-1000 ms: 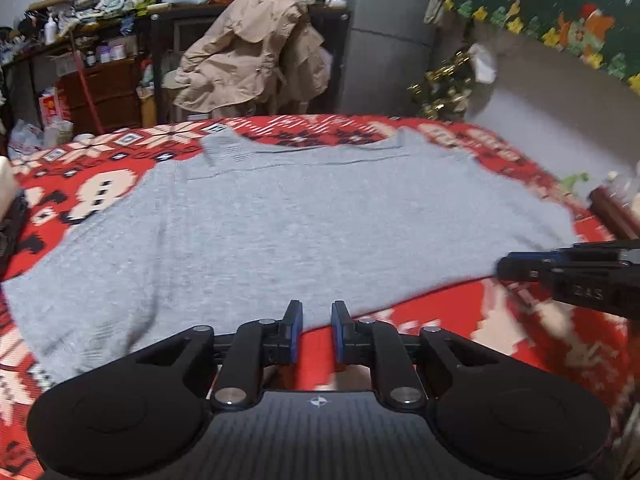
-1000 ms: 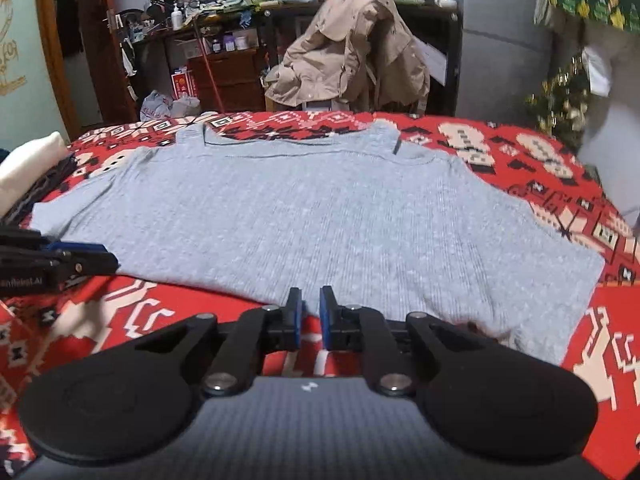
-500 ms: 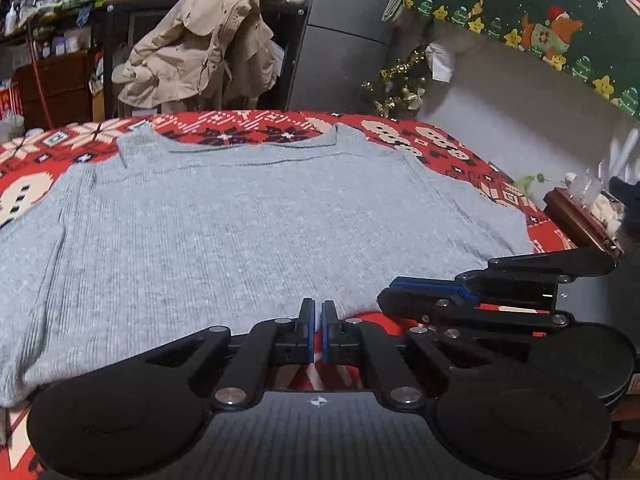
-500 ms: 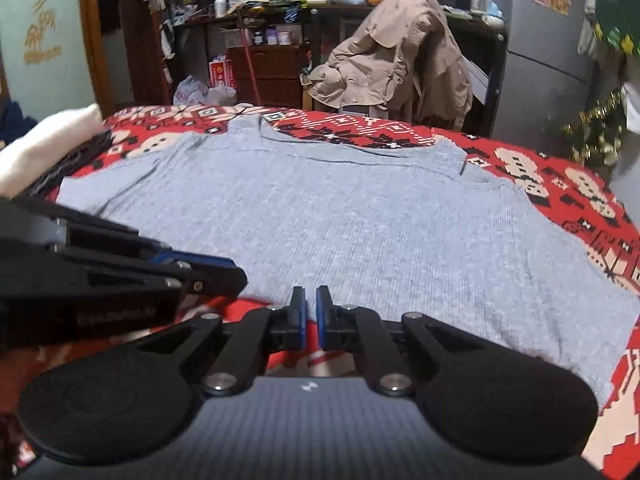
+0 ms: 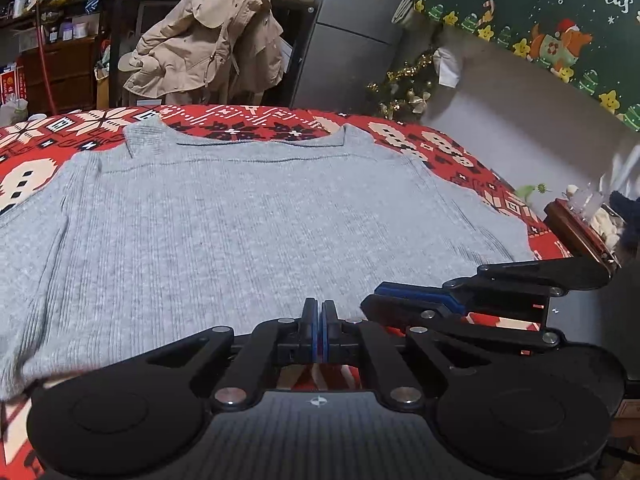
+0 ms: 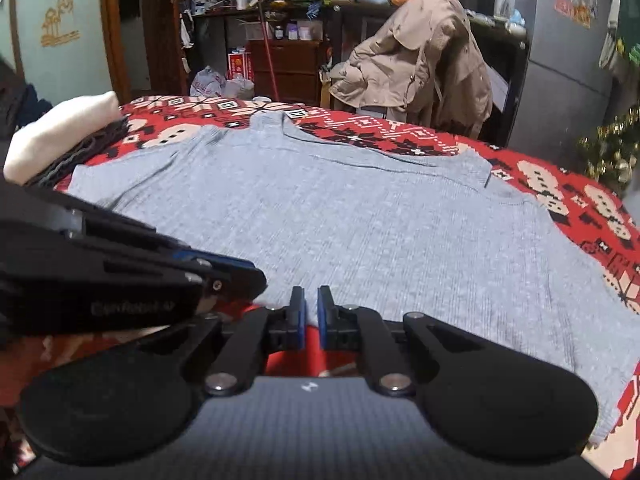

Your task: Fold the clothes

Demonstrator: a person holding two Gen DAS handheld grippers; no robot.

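Note:
A grey ribbed sweater (image 5: 248,232) lies flat on the red patterned blanket (image 5: 280,120), collar at the far side; it also shows in the right wrist view (image 6: 360,232). My left gripper (image 5: 319,312) is shut and empty at the sweater's near hem. My right gripper (image 6: 311,300) is nearly shut with a small gap, empty, at the same hem. The two grippers are close side by side: the right one shows in the left wrist view (image 5: 376,300), and the left one shows in the right wrist view (image 6: 256,280).
A stack of folded clothes (image 6: 64,136) sits at the blanket's left edge. A chair with a beige coat (image 5: 208,48) stands behind the bed. A small tray with items (image 5: 580,224) sits at the right. A grey fridge (image 5: 352,32) stands behind.
Both grippers have moved toward each other along the near hem and now sit side by side. The left jaws have closed from a small gap to shut.

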